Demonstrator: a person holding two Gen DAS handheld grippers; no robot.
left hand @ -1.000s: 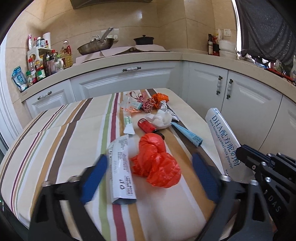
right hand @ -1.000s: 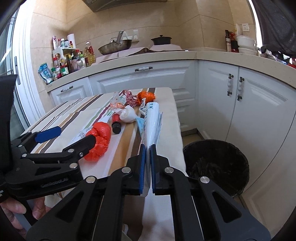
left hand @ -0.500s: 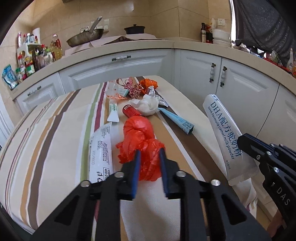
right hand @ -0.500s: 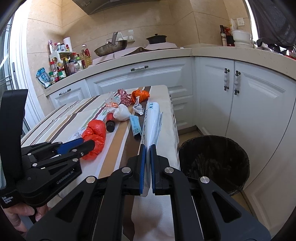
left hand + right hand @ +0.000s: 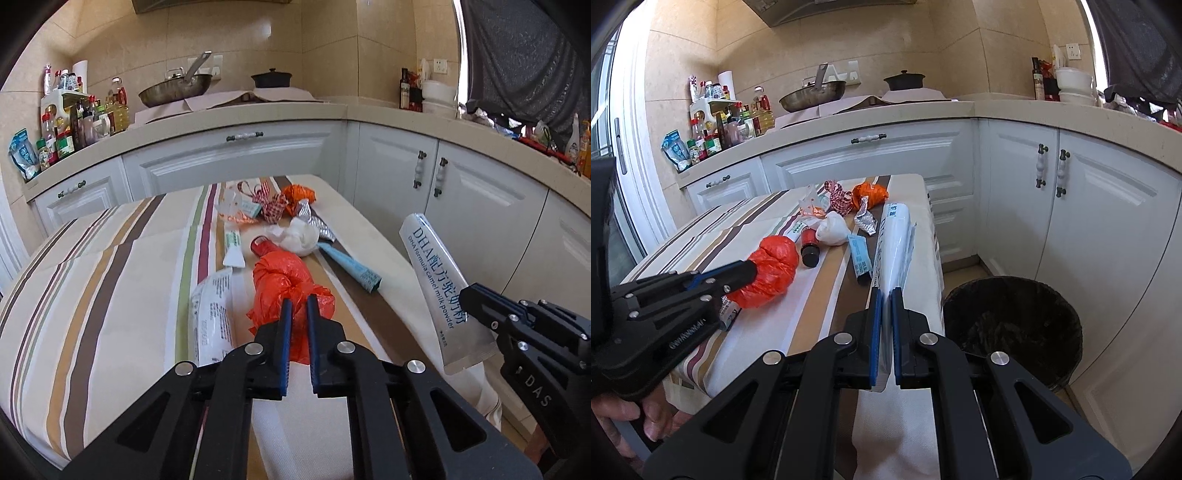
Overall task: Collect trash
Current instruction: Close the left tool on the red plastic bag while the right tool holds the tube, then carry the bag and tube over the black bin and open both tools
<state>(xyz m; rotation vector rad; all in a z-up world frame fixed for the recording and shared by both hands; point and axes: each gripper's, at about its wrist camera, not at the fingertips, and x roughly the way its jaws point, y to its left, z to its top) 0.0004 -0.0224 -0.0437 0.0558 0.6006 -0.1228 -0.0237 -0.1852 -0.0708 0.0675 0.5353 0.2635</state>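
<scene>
On the striped table [image 5: 110,295], left gripper [image 5: 297,306] is clamped on the near end of the red bag [image 5: 280,277], which lies on the cloth beside a white packet [image 5: 212,314]. Right gripper [image 5: 882,299] is closed on the milk-powder sachet [image 5: 894,240], held at the table's right edge, near the black bin [image 5: 1012,325] on the floor.

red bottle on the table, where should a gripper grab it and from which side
Grip the red bottle across its middle, coming from above. It lies on its side with the dark cap toward the camera, and the white wad and red bag crowd its flanks.
</scene>
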